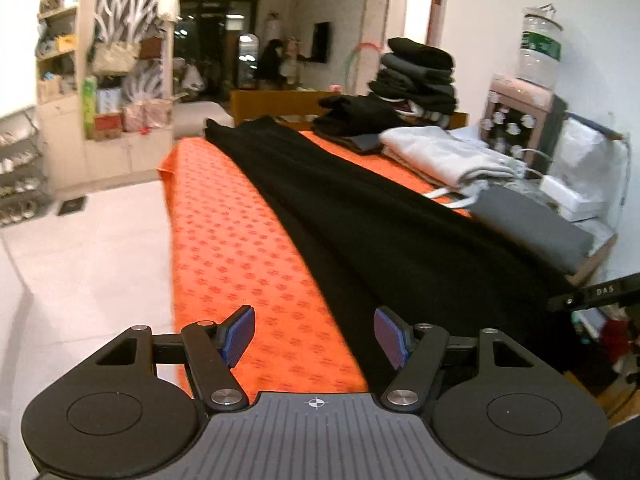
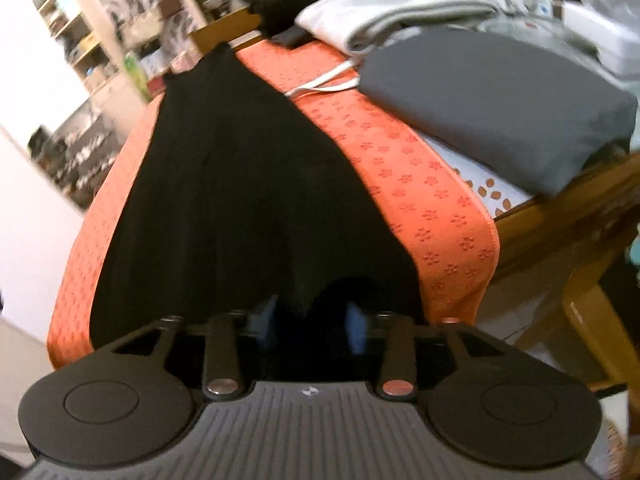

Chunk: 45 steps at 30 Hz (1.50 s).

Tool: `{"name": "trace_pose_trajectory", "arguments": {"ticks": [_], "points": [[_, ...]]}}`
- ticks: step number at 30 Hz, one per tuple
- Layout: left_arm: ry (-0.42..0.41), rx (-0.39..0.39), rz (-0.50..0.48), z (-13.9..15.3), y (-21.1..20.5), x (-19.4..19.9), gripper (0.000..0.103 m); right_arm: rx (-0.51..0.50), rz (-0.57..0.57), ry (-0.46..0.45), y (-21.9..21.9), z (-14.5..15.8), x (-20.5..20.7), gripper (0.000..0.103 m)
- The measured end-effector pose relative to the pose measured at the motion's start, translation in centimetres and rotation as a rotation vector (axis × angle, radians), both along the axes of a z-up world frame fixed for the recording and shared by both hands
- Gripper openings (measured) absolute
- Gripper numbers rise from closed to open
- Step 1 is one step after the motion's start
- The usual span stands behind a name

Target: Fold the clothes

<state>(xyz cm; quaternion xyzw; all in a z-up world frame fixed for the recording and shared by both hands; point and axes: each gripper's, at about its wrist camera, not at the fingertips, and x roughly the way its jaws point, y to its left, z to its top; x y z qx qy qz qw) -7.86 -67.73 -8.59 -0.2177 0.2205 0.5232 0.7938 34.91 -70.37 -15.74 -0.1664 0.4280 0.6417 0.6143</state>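
Black trousers (image 1: 360,216) lay lengthwise on the orange counter (image 1: 224,240). Left tongs (image 1: 315,334) hung open over their near edge. Right tongs (image 2: 314,328) stood parted above the near end, gripping nothing.

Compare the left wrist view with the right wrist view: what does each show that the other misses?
Left wrist only: the left gripper, open over the orange cloth, a tall stack of dark clothes at the far end, and a water bottle.
Right wrist only: the right gripper, jaws apart at the near end of the black garment, plus the wooden table edge.
Both: the black garment laid lengthwise on the orange cloth, the folded grey garment and the white garment.
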Motion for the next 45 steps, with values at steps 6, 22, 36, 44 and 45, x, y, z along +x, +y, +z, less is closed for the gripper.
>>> {"name": "trace_pose_trajectory", "arguments": {"ticks": [6, 22, 36, 44, 45], "points": [[-0.083, -0.106, -0.141, -2.2, 0.4, 3.9, 0.068, -0.006, 0.019, -0.061, -3.5, 1.5, -0.6, 0.065], [-0.002, -0.273, 0.009, -7.7, 1.1, 13.5, 0.044, -0.039, -0.006, -0.112, -10.7, 1.8, 1.7, 0.066], [-0.027, -0.249, 0.105, -6.7, 0.1, 12.3, 0.005, -0.016, 0.020, -0.109, -11.0, 2.2, 2.1, 0.066], [-0.053, -0.238, 0.151, -4.0, -2.5, 6.4, 0.003, 0.020, 0.063, -0.119, -9.9, 3.1, 2.1, 0.066], [-0.046, -0.252, 0.165, -4.7, -2.5, 6.1, 0.003, 0.021, 0.069, -0.122, -9.6, 3.0, 2.0, 0.066]]}}
